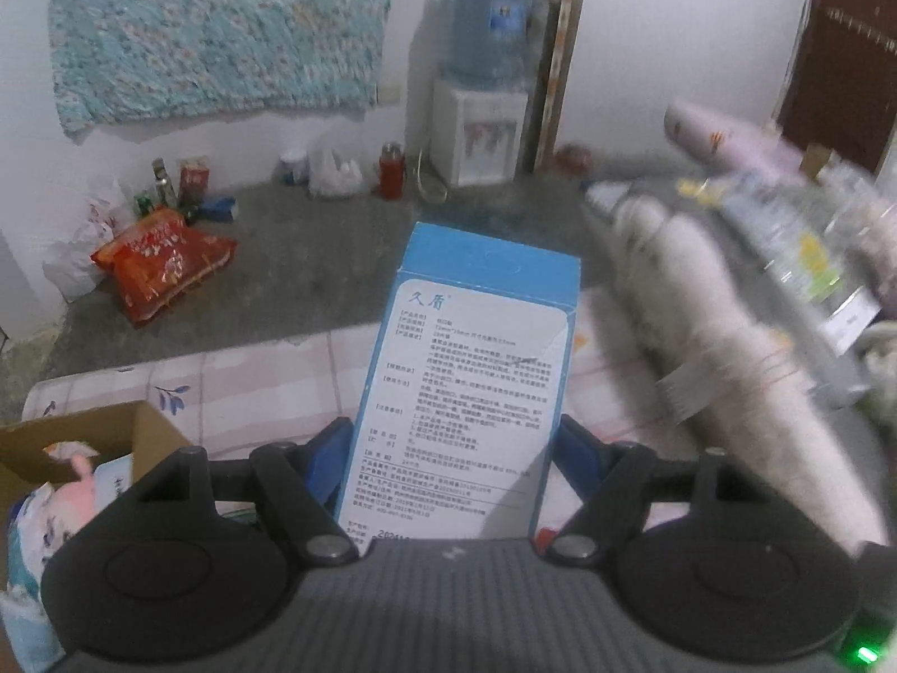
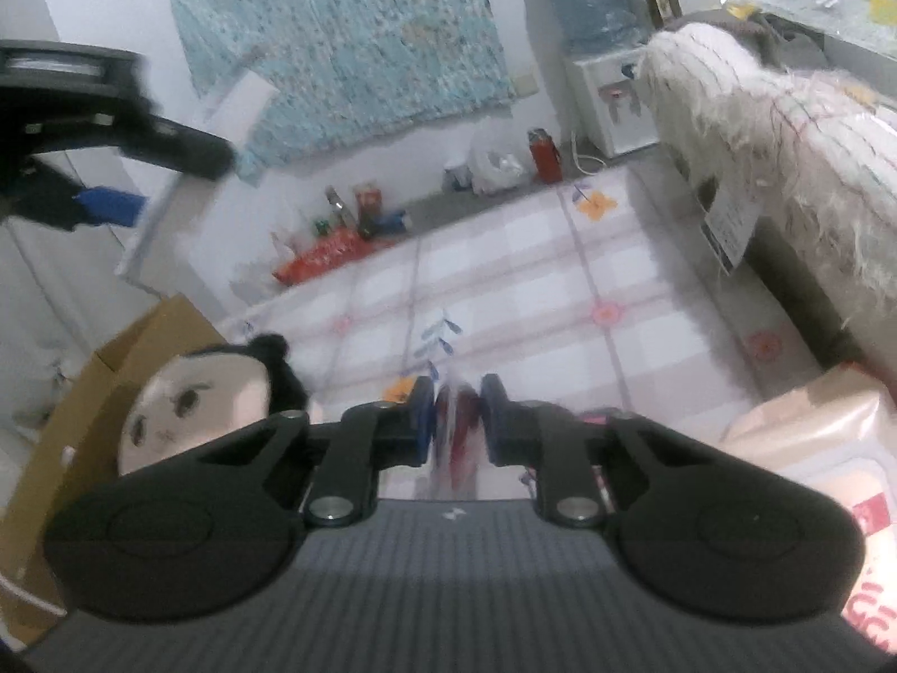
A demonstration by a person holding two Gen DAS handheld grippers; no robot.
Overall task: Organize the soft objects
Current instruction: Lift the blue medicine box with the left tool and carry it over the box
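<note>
While the left gripper (image 1: pixel 454 437) clamped a tall blue box (image 1: pixel 476 370) upright above the checked bedsheet (image 1: pixel 269 387), the right gripper (image 2: pixel 457 420) pinched a thin red-and-white packet (image 2: pixel 459 432). At near left, a cardboard box (image 1: pixel 84 437) held soft toys (image 1: pixel 67 482), a doll's head (image 2: pixel 196 398) beside it.

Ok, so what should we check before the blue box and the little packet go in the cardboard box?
1. Left gripper clamped on the blue box: ok.
2. Right gripper closed on the thin red-and-white packet: ok, though blurred.
3. Cardboard box open on top: ok.
4. Room left inside it beside the toys: cannot tell.
5. Doll head clear of the right gripper: ok.
6. White fluffy plush out of the way: ok.
</note>
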